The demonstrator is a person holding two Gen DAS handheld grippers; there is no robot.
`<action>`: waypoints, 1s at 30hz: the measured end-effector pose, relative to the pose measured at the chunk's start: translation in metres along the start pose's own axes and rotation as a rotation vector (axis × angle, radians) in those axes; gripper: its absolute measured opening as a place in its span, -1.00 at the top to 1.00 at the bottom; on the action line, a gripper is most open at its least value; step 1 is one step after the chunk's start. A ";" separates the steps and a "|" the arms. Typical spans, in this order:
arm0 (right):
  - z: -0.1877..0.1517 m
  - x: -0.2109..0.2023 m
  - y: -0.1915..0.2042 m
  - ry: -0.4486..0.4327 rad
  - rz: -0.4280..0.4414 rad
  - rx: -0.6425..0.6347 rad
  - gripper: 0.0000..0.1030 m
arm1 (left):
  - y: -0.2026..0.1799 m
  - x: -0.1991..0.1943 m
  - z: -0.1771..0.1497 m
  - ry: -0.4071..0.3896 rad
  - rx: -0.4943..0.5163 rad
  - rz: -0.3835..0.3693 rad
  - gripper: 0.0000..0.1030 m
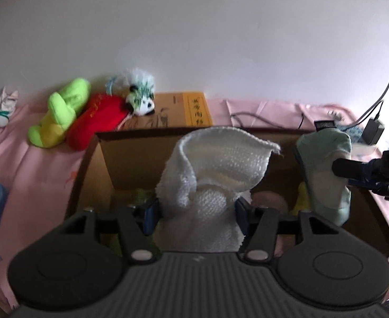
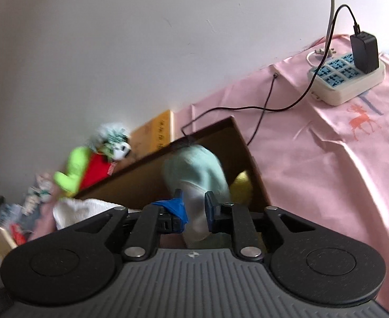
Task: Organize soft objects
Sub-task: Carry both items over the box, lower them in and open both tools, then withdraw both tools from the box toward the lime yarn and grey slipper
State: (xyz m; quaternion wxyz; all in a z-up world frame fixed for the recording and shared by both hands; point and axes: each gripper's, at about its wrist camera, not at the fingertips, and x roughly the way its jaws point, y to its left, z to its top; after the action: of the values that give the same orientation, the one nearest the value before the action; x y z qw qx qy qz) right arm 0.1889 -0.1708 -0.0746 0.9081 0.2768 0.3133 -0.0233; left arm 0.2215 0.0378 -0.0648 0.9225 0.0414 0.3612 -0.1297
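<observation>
My left gripper (image 1: 197,212) is shut on a white knitted cloth (image 1: 215,169) and holds it over an open cardboard box (image 1: 99,164). My right gripper (image 2: 194,209) is shut on a pale green sock (image 2: 197,172), also over the box (image 2: 236,137); that sock also shows in the left wrist view (image 1: 324,169), at the right with the right gripper (image 1: 337,167) pinching it. Inside the box lie a yellow soft thing (image 2: 243,185) and a pinkish one (image 1: 269,198). The white cloth shows at the left of the right wrist view (image 2: 75,209).
A green and yellow plush (image 1: 59,114), a red plush (image 1: 99,119) and a small panda plush (image 1: 141,100) lie behind the box on the pink sheet (image 2: 326,159), beside a yellow book box (image 1: 183,108). A power strip (image 2: 348,76) with charger and cables sits at the right.
</observation>
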 end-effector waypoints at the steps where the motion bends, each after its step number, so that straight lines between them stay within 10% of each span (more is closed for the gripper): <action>1: 0.000 0.000 -0.001 -0.006 -0.008 0.001 0.97 | 0.000 0.003 0.000 0.005 0.003 0.004 -0.25; 14: -0.013 -0.045 0.013 -0.034 0.078 -0.009 0.93 | 0.016 -0.004 -0.003 0.044 -0.097 -0.011 -0.48; 30: -0.032 -0.106 0.012 -0.034 0.234 -0.075 0.91 | 0.003 -0.074 -0.015 0.041 -0.083 0.162 -0.79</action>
State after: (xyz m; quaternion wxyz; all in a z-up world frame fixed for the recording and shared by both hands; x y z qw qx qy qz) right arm 0.0884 -0.1579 -0.0280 0.9196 0.2767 0.2640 0.0899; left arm 0.1604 0.0588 -0.0265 0.9232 0.0347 0.3807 -0.0386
